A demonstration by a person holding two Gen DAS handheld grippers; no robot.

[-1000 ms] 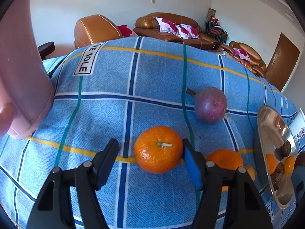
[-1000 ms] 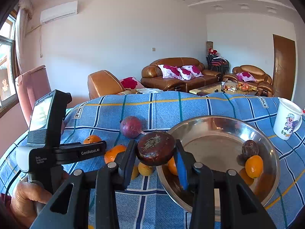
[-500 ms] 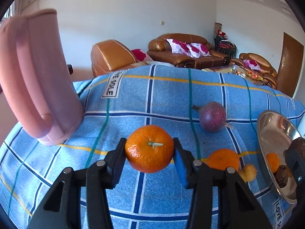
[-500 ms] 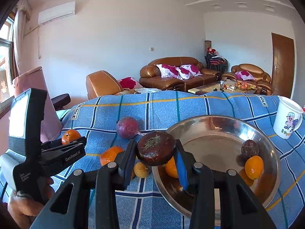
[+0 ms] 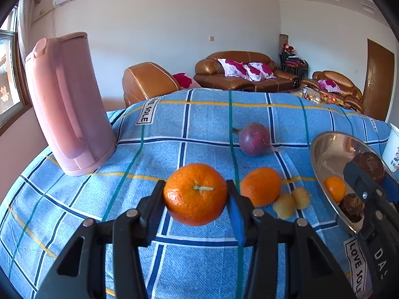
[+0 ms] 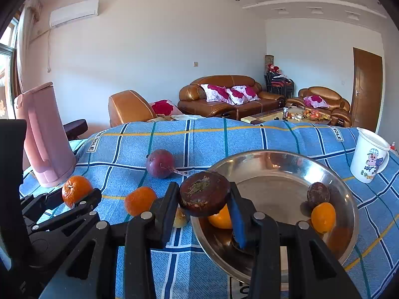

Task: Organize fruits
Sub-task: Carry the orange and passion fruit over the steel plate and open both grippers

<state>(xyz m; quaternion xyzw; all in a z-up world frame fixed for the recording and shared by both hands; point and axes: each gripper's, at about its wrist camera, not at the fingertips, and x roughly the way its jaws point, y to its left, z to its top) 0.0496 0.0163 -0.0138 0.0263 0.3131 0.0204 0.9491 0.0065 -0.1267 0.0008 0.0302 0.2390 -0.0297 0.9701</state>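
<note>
Blue checked cloth covers the table, and above it the left gripper (image 5: pixel 195 196), whose jaws have just closed, now holds a mandarin (image 5: pixel 195 194) lifted clear of the cloth, ready for the bowl (image 6: pixel 331 174). The right gripper (image 6: pixel 204 199) clamps a dark fruit (image 6: pixel 204 193) at the bowl's near rim. Between mandarin and bowl lie another orange (image 5: pixel 260 185) and two small yellow fruits (image 5: pixel 290 203); a purple fruit (image 5: pixel 253 138) and pink kettle (image 5: pixel 64 104) stand farther off.

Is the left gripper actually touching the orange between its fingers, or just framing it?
Touching. In the left wrist view both fingers of the left gripper press against the sides of the orange, with no gap; the right wrist view shows it clamped too.
</note>
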